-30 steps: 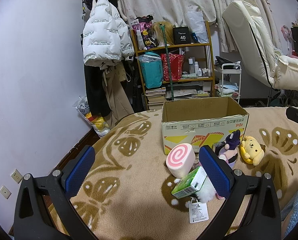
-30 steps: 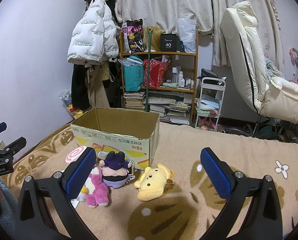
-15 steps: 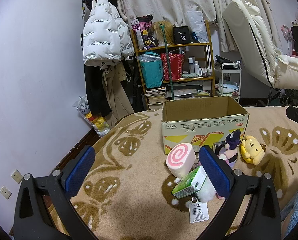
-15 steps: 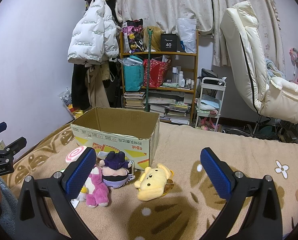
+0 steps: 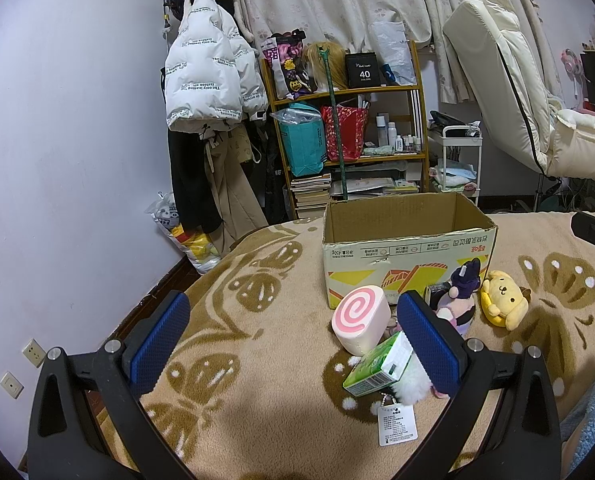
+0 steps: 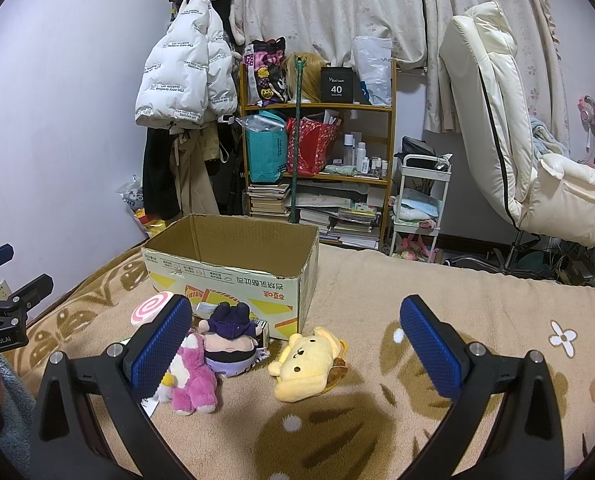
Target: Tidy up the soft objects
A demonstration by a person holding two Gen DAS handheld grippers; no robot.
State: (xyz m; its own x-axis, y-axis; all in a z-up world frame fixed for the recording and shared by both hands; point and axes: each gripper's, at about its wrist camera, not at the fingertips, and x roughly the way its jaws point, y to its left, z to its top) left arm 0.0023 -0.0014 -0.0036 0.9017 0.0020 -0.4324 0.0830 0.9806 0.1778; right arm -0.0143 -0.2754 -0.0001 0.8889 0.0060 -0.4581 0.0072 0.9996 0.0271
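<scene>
Several soft toys are lying in front of the open cardboard box (image 6: 233, 276) on the tan blanket (image 6: 437, 312): a yellow dog plush (image 6: 307, 364) is lying on its back just right of a purple-hooded plush (image 6: 229, 340), which is leaning against the box's printed front, and a pink plush (image 6: 195, 380) is sitting beside it. You are also seeing a pink swirl cushion (image 5: 361, 318) near the box's left corner, touching a green carton (image 5: 377, 366) that is resting on something white and fluffy with a paper tag (image 5: 397, 424). You are holding both tools above the blanket with nothing between the pads: the left gripper (image 5: 293, 344) is standing spread wide, and the right gripper (image 6: 295, 346) is standing spread wide over the yellow dog plush
</scene>
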